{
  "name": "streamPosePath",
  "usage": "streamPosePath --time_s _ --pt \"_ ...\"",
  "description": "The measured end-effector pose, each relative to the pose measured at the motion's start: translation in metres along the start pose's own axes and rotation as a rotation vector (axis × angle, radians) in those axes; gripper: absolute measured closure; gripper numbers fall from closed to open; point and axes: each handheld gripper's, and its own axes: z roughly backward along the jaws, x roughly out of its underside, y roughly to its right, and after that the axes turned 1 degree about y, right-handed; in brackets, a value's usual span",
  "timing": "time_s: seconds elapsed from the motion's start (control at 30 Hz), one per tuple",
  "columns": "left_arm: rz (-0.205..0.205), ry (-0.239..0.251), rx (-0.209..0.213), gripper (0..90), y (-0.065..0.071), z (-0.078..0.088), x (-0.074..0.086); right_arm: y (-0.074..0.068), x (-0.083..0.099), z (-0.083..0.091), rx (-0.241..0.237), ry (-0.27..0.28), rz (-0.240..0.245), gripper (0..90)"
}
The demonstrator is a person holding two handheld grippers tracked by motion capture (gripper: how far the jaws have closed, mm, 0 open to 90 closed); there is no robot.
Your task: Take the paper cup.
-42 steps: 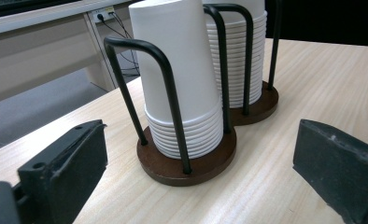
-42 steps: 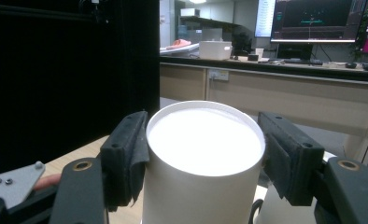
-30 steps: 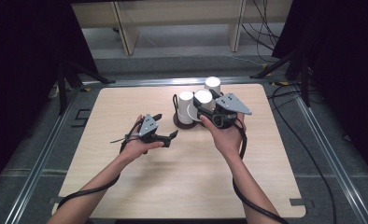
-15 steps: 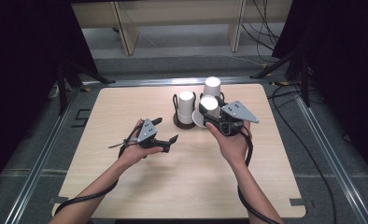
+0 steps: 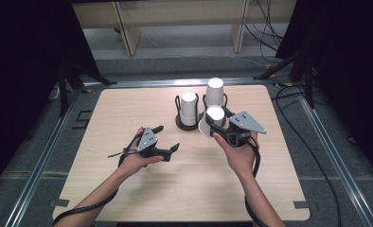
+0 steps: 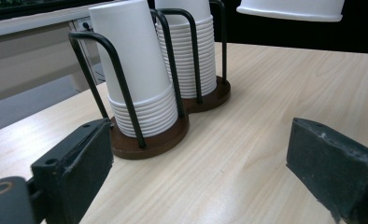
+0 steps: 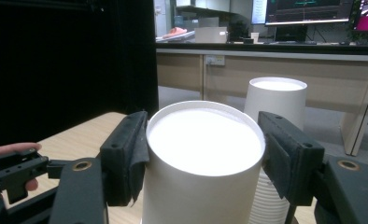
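High view: the right gripper clamps a white upside-down paper cup just right of the dark wire two-stack cup holder; the left gripper is spread over bare light wooden table.

Left gripper view: both stacks stand ahead, the cup's rim hanging above.

Right gripper view: black pads squeeze the cup's sides.
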Motion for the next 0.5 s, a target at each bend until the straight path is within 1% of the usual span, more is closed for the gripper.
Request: streamPosePath --time_s 0.07,0.1,0.13,0.17,0.2,0.23,0.3,0.33,0.37,0.4,0.43,0.47,0.5 --pt "0.003 -0.001 0.0 6.7 0.001 0.001 0.001 0.0 0.001 0.0 -0.003 0.008 0.0 36.2" --pt "0.002 -0.002 0.0 6.7 0.002 0.002 0.002 0.0 0.003 0.002 0.002 -0.009 0.003 36.2" --pt "0.006 0.001 0.0 6.9 0.003 0.002 0.003 -0.001 0.007 0.002 -0.013 -0.001 -0.001 36.2" --pt "0.006 0.001 0.0 6.9 0.003 0.003 0.004 -0.001 0.007 0.002 -0.013 -0.001 -0.001 36.2" --pt "0.002 0.001 0.002 6.9 0.004 0.004 0.005 0.001 0.008 0.004 0.001 -0.008 0.019 36.2" --pt "0.004 0.002 0.003 7.0 0.005 0.004 0.006 0.0 0.012 0.005 -0.009 -0.009 -0.001 36.2" --pt "0.001 -0.002 0.006 7.0 0.006 0.006 0.007 0.001 0.014 0.005 -0.004 -0.002 0.007 36.2" --pt "0.01 0.018 0.009 7.1 0.007 0.006 0.009 0.001 0.014 0.006 -0.004 -0.018 -0.006 36.2" --pt "0.006 0.004 0.007 7.2 0.008 0.008 0.009 0.0 0.016 0.008 -0.008 -0.022 -0.026 36.2" --pt "0.004 -0.002 0.009 7.3 0.008 0.009 0.01 0.0 0.017 0.008 -0.018 -0.01 -0.03 36.2" --pt "0.004 -0.002 0.01 7.3 0.009 0.01 0.01 0.002 0.018 0.009 -0.009 -0.008 -0.018 36.2" --pt "0.005 -0.002 0.01 7.3 0.01 0.011 0.011 0.004 0.019 0.01 -0.011 -0.008 -0.025 36.2" --pt "0.008 0.008 0.011 7.4 0.011 0.011 0.012 0.004 0.02 0.011 -0.014 -0.015 -0.062 36.2"
